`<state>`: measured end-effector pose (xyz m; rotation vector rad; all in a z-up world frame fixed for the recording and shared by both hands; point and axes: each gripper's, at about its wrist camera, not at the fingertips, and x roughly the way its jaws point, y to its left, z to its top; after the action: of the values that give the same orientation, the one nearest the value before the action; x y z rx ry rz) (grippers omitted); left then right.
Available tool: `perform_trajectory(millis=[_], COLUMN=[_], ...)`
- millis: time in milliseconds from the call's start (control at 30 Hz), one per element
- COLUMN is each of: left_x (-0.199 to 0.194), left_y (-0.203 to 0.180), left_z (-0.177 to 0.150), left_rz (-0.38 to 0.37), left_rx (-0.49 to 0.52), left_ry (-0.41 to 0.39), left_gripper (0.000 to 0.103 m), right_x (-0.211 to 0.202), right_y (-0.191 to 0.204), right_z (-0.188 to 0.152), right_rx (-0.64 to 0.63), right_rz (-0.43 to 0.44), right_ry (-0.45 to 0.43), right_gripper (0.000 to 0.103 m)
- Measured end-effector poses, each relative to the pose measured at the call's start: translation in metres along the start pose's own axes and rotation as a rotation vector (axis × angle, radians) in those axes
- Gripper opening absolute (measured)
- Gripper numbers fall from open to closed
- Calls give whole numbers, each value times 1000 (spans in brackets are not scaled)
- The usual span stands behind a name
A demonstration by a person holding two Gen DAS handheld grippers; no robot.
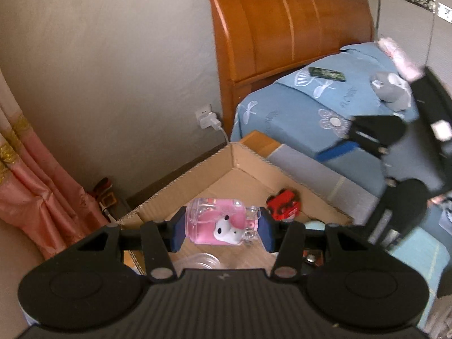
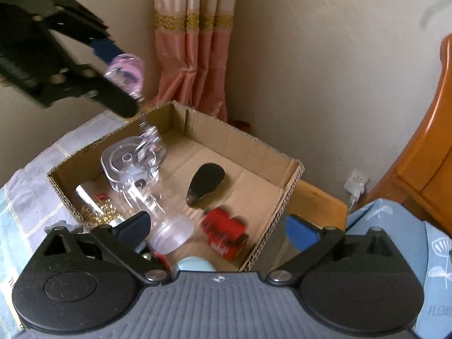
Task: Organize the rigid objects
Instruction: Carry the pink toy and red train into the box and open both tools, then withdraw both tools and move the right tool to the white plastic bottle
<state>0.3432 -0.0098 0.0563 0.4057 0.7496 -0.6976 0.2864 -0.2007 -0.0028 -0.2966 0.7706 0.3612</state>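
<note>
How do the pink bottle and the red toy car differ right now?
The pink bottle is clamped in the left tool, up above the cardboard box; the red toy car lies loose on the box floor. The bottle is see-through pink with a cartoon face; the car is solid red. The bottle looks larger in the left view, though it is closer. Both are hard items.

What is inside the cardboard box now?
In the cardboard box: red toy car, black mouse, clear plastic pieces, gold beads. The right hand-held gripper hides the near corner.
</note>
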Motion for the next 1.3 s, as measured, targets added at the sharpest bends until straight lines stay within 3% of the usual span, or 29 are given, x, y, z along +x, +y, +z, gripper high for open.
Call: perform_trajectory(millis=[233, 300, 367, 433, 700, 967, 1133, 1300], left_x=[34, 42, 44, 40, 17, -12, -27, -33], left_y=[14, 17, 20, 20, -4, -49, -66, -75], left_z=[3, 2, 0, -5, -28, -69, -102, -136], left_rz=[23, 38, 61, 104, 125, 220, 268, 313], left_rx=[-50, -77, -99, -125, -157, -112, -246, -393], left_ry=[33, 29, 2, -32, -61, -88, -114, -92], left_gripper=[50, 55, 85, 98, 100, 100, 102, 102], right_x=[-7, -10, -13, -16, -31, -42, -49, -51], right_y=[3, 5, 6, 9, 26, 51, 69, 85], right_z=[-22, -27, -32, -36, -46, -66, -82, -99], right_rx=[28, 39, 48, 52, 88, 151, 221, 304], right_rz=[-3, 4, 12, 21, 38, 29, -15, -4], right_ry=[43, 50, 52, 58, 33, 26, 11, 16], right_gripper=[103, 103, 103, 103, 103, 103, 103, 103])
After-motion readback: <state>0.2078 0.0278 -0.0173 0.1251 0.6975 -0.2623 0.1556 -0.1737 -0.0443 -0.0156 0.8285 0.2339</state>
